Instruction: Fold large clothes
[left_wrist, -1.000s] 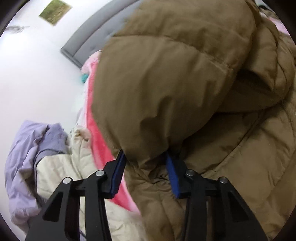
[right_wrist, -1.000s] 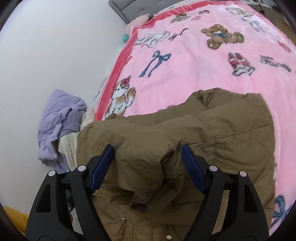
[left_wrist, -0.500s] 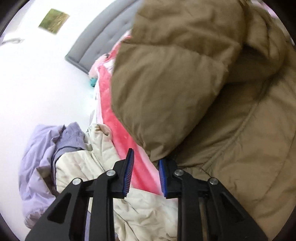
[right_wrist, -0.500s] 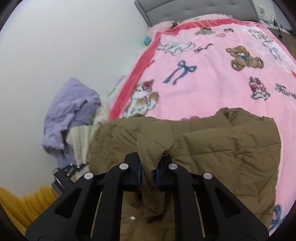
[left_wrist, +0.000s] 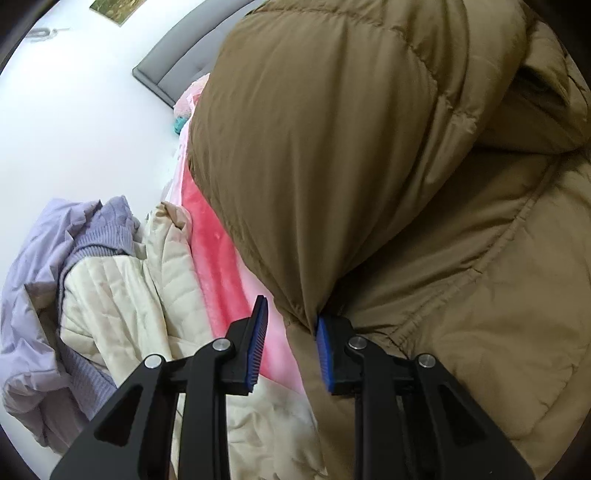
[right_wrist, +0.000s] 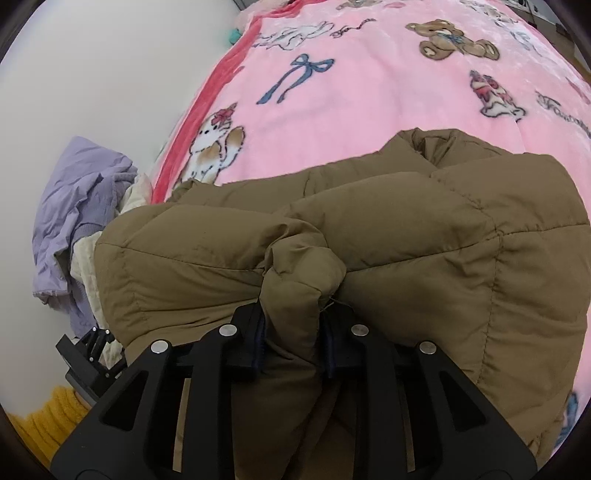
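Pinching a puffy fold of the brown padded jacket (right_wrist: 388, 258), the right gripper (right_wrist: 291, 343) had its jaws pressed on either side of that bunched fabric; they had eased a little wider in the last instant with the fold between them, and both dark pads sat against the cloth. Beyond those jaws the jacket spread out sideways across the view, its long axis running left to right, with a collar or hood edge rising at its far side toward the pink blanket (right_wrist: 369, 92). That blanket, printed with bears, bows and a kitten, stretched away ahead of the jaws.

The left gripper (left_wrist: 290, 343) stood with its jaws a short way apart. Its right blue pad touched the lowest pinched tip of a bulging quilted part of the jacket (left_wrist: 351, 147), while the left pad stood clear of it, with pink blanket showing in the gap. From that tip the quilted bulge rose up and away from the jaws, filling the space ahead, and the rest of the jacket lay to the right of them.

Left of both grippers lay a cream quilted garment (left_wrist: 122, 295) and, further left, a lilac garment (left_wrist: 40, 266) against the white wall (left_wrist: 81, 122). A grey headboard (left_wrist: 177, 62) stood far ahead.
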